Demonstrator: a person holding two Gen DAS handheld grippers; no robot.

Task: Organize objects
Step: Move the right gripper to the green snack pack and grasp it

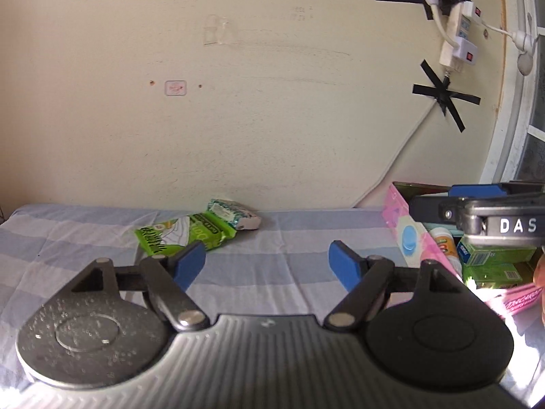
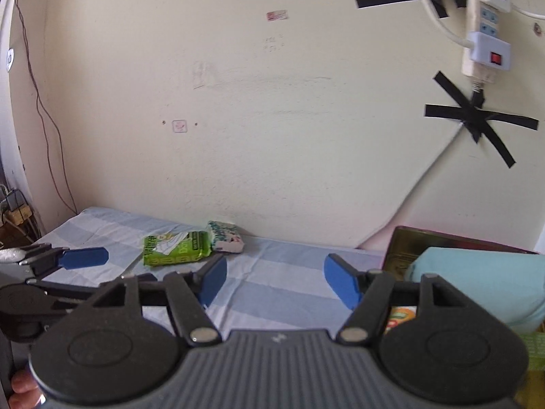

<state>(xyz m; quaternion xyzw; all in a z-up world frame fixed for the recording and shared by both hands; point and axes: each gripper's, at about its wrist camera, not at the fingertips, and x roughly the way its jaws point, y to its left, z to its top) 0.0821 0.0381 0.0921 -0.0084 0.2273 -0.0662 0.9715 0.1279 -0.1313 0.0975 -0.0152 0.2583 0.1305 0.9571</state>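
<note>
Green packet (image 1: 184,235) lies near the bed's far edge; both tongs (image 1: 267,266) (image 2: 274,281) spread, holding nothing.

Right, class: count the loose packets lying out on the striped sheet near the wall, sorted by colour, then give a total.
Green packet: 1
White-and-teal patterned packet: 1
Total: 2
Both lie touching on the striped sheet; items inside the box at right are not counted.
</note>
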